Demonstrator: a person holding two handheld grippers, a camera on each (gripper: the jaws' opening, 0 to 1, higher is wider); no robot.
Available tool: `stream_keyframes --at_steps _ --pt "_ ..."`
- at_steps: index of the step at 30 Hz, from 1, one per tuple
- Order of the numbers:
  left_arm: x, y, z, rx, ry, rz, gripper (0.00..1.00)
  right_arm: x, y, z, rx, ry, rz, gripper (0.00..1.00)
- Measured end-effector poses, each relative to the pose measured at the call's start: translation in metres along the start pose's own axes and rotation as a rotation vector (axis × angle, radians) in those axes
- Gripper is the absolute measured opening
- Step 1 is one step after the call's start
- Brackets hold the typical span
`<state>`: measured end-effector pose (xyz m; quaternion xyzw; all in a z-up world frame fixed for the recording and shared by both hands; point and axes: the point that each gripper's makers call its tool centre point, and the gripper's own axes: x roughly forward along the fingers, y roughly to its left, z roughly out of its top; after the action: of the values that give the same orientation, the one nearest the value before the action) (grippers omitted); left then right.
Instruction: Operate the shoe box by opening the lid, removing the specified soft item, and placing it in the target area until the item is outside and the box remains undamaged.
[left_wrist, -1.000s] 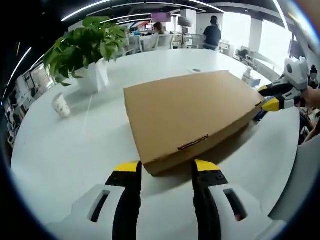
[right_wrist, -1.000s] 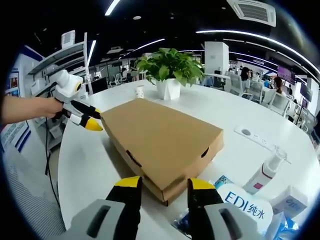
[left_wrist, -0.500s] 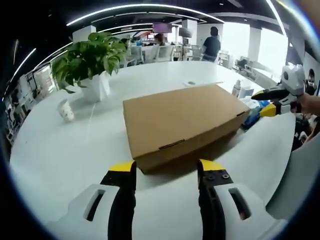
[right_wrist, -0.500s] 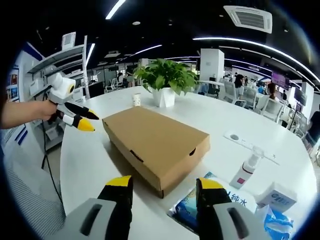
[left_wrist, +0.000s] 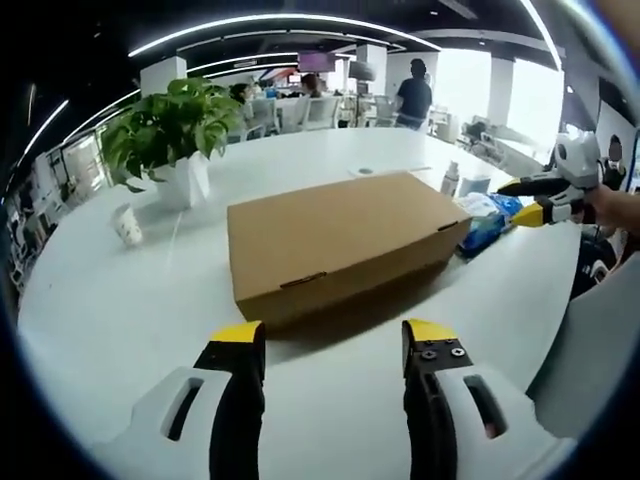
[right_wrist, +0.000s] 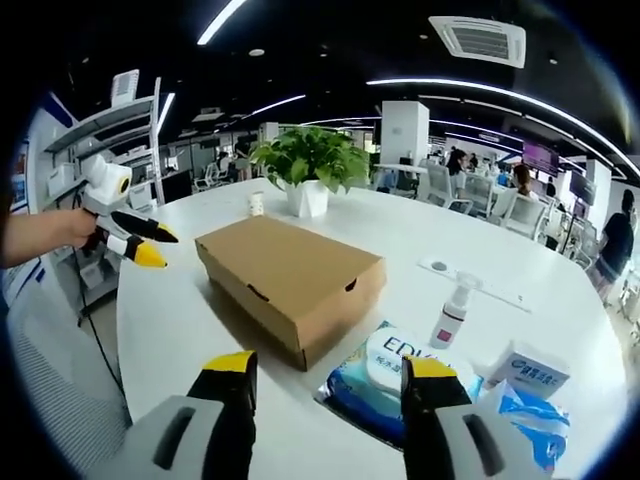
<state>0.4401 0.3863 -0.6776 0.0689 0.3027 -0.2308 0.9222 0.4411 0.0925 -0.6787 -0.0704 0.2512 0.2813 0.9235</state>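
— Where's the shoe box (left_wrist: 335, 240)?
— Mid table (left_wrist: 120, 300), lid shut, long axis running between both tools.
— Tools?
— Left tool (left_wrist: 335, 345) and right tool (right_wrist: 330, 372) spread wide, holding nothing, bare table before each.

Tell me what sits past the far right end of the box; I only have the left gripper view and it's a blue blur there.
Observer: In the right gripper view, a blue wet-wipes pack lies right by the near corner of the shoe box, lid shut.
Operator: Anything upright I could knock?
Observer: Yes, a small spray bottle stands just beyond the wipes, apart from the box.
Operator: Anything else in that cluster?
Observer: A small white carton with a blue bag in front of it, farther right.
Operator: And my right gripper?
Observer: The right gripper is open and empty, above the table short of the box's corner. The left gripper is open too.
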Motion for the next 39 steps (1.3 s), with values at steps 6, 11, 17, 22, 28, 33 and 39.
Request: stream_keyframes --at_steps 6,11,17,22,28,33,39 --pt "-0.004 -0.002 0.000 -0.001 -0.008 -0.002 0.56 -0.014 -0.006 -0.005 0.014 -0.009 -0.027 0.58" --pt "-0.008 -0.008 0.000 0.004 -0.016 -0.013 0.57 -0.022 -0.010 -0.012 0.015 -0.006 -0.046 0.61" --pt "-0.016 -0.015 -0.001 0.011 -0.033 -0.020 0.59 -0.038 -0.015 -0.024 0.045 -0.001 -0.074 0.62" --pt "-0.023 -0.024 -0.003 0.014 -0.047 -0.026 0.60 -0.049 -0.017 -0.035 0.046 0.012 -0.096 0.64" --pt "-0.033 -0.032 -0.003 0.013 -0.068 -0.024 0.62 -0.068 -0.025 -0.046 0.080 0.014 -0.127 0.66" --pt "-0.038 -0.038 -0.004 0.012 -0.081 -0.024 0.63 -0.083 -0.032 -0.056 0.104 0.016 -0.157 0.68" --pt "-0.045 -0.049 -0.005 0.022 -0.094 -0.038 0.67 -0.102 -0.037 -0.067 0.138 0.016 -0.194 0.73"
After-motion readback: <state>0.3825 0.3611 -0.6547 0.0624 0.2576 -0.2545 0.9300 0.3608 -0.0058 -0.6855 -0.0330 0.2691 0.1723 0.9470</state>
